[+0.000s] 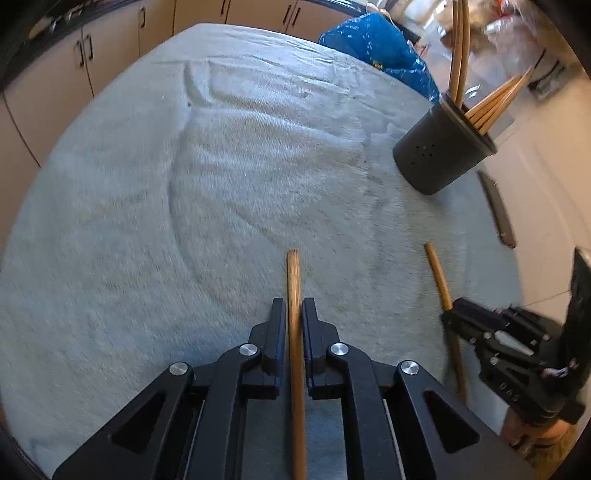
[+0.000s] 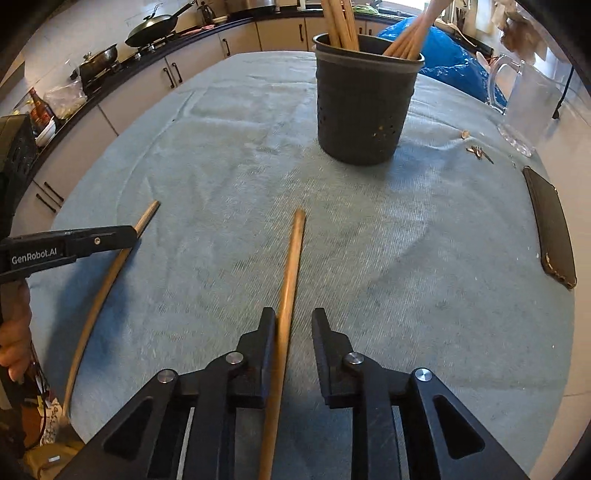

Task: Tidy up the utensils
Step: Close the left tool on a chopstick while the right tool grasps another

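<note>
The left gripper [image 1: 294,308] pinches one wooden stick [image 1: 293,280], ready for the dark cup [image 2: 364,98]. The right gripper [image 2: 293,321] looks apart around another stick [image 2: 291,258], maybe touching one finger.

Ahead of my right claw and off to its right I see a dark phone [image 2: 551,225] lying flat on the grey-blue tablecloth [image 2: 221,155]. Further out on that side stands a clear glass jug [image 2: 517,99], with some small bits [image 2: 478,150] scattered on the cloth just short of it. Beyond the table's far edge — a blue plastic bag [image 2: 448,62]. Far left of the claw, a wok [image 2: 155,26] and a lidded pot [image 2: 98,57] sit on the stove, with cream cabinets [image 2: 155,79] below the counter.
</note>
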Available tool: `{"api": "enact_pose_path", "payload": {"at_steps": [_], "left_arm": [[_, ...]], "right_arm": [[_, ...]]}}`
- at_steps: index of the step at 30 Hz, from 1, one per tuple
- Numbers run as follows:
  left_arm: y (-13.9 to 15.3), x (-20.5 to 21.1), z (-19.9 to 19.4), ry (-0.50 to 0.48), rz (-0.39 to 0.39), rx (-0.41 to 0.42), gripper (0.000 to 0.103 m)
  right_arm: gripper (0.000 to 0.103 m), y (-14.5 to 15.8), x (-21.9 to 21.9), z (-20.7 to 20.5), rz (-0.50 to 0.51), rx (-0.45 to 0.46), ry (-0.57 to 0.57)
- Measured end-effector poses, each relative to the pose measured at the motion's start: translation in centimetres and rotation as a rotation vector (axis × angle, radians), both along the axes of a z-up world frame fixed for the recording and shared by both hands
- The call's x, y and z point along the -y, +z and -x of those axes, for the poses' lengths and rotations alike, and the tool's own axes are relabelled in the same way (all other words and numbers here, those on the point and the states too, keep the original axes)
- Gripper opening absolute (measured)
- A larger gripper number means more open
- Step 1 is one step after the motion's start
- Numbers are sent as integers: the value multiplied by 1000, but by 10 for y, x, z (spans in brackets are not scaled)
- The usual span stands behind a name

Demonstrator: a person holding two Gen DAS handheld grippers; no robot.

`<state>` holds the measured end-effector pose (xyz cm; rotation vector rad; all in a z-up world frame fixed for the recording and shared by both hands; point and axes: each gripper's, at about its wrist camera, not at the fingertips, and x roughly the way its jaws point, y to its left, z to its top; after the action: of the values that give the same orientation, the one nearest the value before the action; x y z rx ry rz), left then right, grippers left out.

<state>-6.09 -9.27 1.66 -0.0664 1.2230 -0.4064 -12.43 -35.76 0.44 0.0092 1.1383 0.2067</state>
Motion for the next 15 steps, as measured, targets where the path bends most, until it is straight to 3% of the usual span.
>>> {"api": "enact_pose_path", "payload": {"at_steps": [9,15], "left_arm": [[3,23,-20,-98,-158,-6,8],[3,32,-30,-162,-205,-14,8]], "right_arm": [[22,-1,-20,-39,53,-16,37],[22,1,-29,-57,91,-64,60]]}}
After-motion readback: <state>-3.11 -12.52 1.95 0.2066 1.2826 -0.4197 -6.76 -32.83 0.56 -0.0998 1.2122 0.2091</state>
